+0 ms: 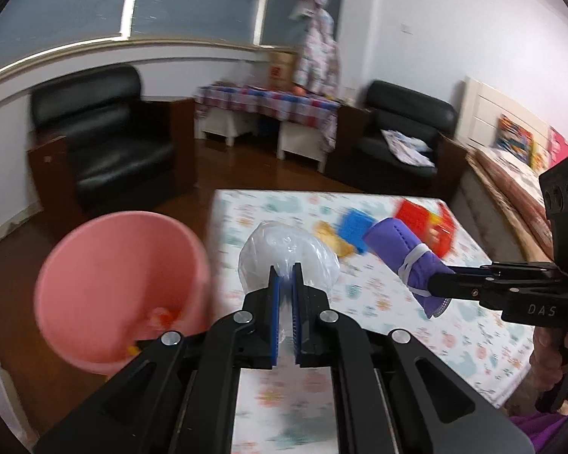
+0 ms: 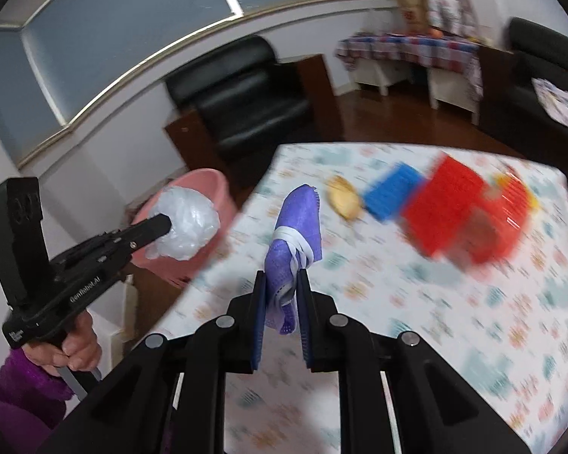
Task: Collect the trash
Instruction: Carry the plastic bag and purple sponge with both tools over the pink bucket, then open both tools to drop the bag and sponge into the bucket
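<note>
My left gripper (image 1: 285, 265) is shut on a crumpled clear plastic bag (image 1: 287, 253) and holds it in the air just right of the pink bin (image 1: 106, 265); it also shows in the right wrist view (image 2: 166, 223), with the bag (image 2: 187, 227) in front of the bin (image 2: 208, 185). My right gripper (image 2: 282, 274) is shut on a rolled purple face mask (image 2: 297, 223) with white straps, held above the patterned table (image 2: 397, 321). In the left wrist view the right gripper (image 1: 435, 283) holds the mask (image 1: 401, 249) at the right.
On the table lie a red basket (image 2: 465, 212), a blue block (image 2: 392, 191) and a yellowish round item (image 2: 344, 196). The pink bin has orange scraps (image 1: 163, 317) inside. Black armchairs (image 1: 110, 136) and a draped side table (image 1: 269, 106) stand behind.
</note>
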Tool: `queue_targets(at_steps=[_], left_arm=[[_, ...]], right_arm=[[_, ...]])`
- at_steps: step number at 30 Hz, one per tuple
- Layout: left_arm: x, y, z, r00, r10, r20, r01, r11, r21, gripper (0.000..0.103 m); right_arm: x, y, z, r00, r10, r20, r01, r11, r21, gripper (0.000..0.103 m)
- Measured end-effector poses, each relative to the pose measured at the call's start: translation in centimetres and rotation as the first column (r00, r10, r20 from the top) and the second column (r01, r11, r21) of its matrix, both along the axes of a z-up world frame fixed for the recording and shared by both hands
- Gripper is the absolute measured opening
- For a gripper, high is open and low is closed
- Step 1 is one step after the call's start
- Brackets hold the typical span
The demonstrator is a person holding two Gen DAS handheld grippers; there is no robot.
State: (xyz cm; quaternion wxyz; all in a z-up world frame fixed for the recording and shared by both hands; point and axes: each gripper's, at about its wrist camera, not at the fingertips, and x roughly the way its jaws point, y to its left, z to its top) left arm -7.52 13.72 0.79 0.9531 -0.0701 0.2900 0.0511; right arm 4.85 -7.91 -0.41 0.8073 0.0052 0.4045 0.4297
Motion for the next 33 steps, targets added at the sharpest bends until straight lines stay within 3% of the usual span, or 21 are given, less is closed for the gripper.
queue_targets(at_steps=[11, 17, 25, 28, 30, 33], left_arm=[[-2.5, 8.4, -0.1, 0.971, 0.237, -0.006, -0.237, 0.971, 0.021, 0.005], [-2.5, 10.2, -1.4, 0.958, 0.282, -0.049, -0.281, 0.959, 0.026, 0.005], [-1.7, 12.1, -2.4, 0.947, 0.312, -0.080, -0.314, 0.949, -0.007, 0.005], [-1.7, 12.7, -2.5, 0.939, 0.331, -0.097, -0.336, 0.941, -0.034, 0.018], [-1.6, 12.7, -2.4, 0.939, 0.331, -0.099, -0.336, 0.941, -0.039, 0.033], [-1.6, 12.7, -2.5, 0.939, 0.327, -0.102, -0.333, 0.942, -0.039, 0.035]], right_arm=[[0.5, 12.7, 1.4, 0.984, 0.178, -0.014, -0.177, 0.983, 0.038, 0.015], [0.8, 17.9, -0.1, 0.978, 0.199, -0.058, -0.198, 0.980, 0.021, 0.015], [0.9, 21.2, -2.1, 0.975, 0.210, -0.071, -0.212, 0.977, -0.028, 0.017], [1.0, 21.6, -2.6, 0.976, 0.205, -0.071, -0.208, 0.977, -0.038, 0.023], [1.0, 21.6, -2.8, 0.976, 0.204, -0.070, -0.207, 0.978, -0.035, 0.032], [0.8, 21.3, -2.8, 0.977, 0.208, -0.056, -0.210, 0.977, -0.026, 0.039]])
